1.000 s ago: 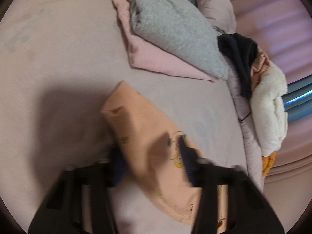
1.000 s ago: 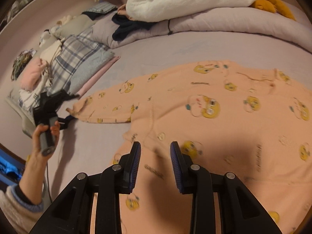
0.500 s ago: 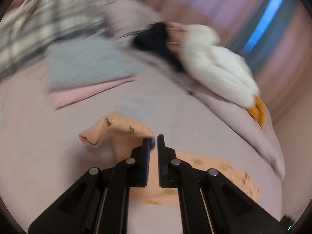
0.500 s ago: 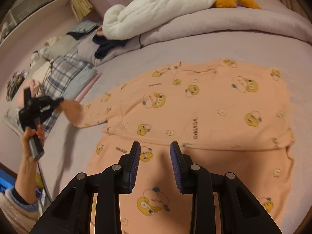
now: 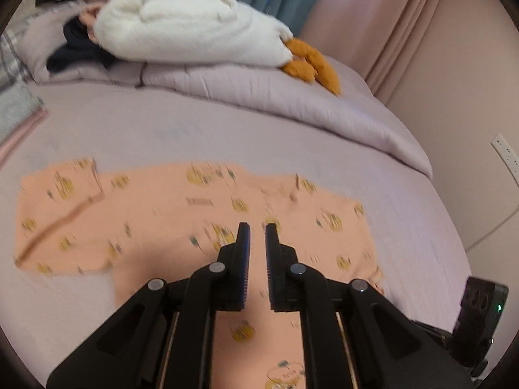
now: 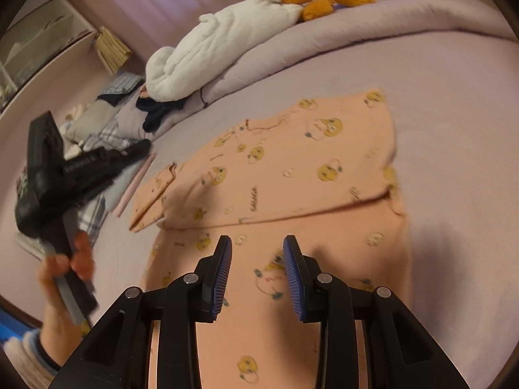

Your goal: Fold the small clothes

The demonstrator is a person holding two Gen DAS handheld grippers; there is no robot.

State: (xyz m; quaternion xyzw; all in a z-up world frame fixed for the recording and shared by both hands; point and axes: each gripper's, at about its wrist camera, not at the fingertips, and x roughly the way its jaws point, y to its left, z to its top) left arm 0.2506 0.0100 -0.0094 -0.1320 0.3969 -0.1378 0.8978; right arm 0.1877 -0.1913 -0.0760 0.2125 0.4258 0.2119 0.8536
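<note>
A peach garment printed with yellow cartoon birds (image 5: 181, 214) lies flat on the lilac bed (image 5: 129, 129); its left sleeve is folded in over the body (image 6: 168, 178). It also shows in the right wrist view (image 6: 292, 168). My left gripper (image 5: 257, 230) hovers above the garment's middle, jaws slightly apart and empty. It also appears at the left of the right wrist view (image 6: 81, 168), held in a hand. My right gripper (image 6: 257, 243) is open and empty above the garment's lower part.
A white fluffy garment (image 5: 188, 29) and an orange plush (image 5: 311, 61) lie on a rolled lilac duvet (image 5: 259, 94) at the back. Folded grey, pink and plaid clothes (image 6: 97, 142) are stacked at the left. A wall with a socket (image 5: 504, 155) is at the right.
My left gripper let go of the sleeve, which now lies folded over the body, and swung right over the garment. My right gripper drew back slightly and stayed open.
</note>
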